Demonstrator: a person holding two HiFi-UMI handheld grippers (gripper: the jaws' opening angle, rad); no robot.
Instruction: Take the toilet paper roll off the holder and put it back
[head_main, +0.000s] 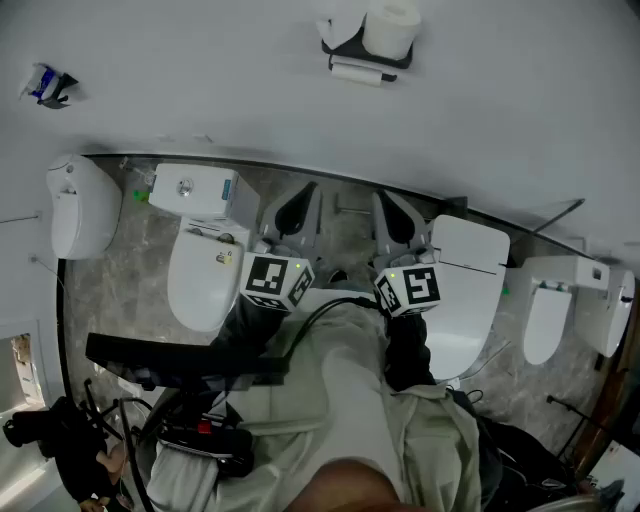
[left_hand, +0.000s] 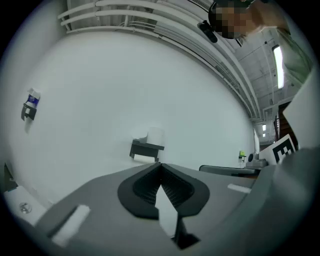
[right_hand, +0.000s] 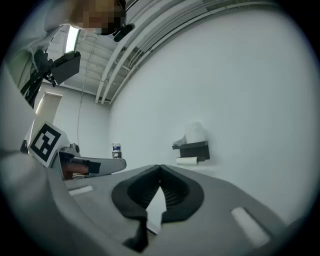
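Observation:
A black wall holder (head_main: 366, 52) hangs high on the white wall, well beyond both grippers. One white toilet paper roll (head_main: 391, 27) stands upright on its top shelf, and a second roll (head_main: 355, 72) lies on the bar underneath. In the left gripper view the holder (left_hand: 146, 149) and top roll (left_hand: 156, 135) sit just above the jaw tips, far off. The right gripper view has them to the right: holder (right_hand: 193, 149), lower roll (right_hand: 187, 161). My left gripper (head_main: 297, 207) and right gripper (head_main: 396, 216) are held level side by side, both shut and empty.
A white toilet (head_main: 204, 268) stands below the left gripper and another (head_main: 468, 290) below the right. A white fixture (head_main: 82, 205) is at far left, and more white fixtures (head_main: 548, 322) at right. A small blue-and-white item (head_main: 46, 84) hangs on the wall, upper left.

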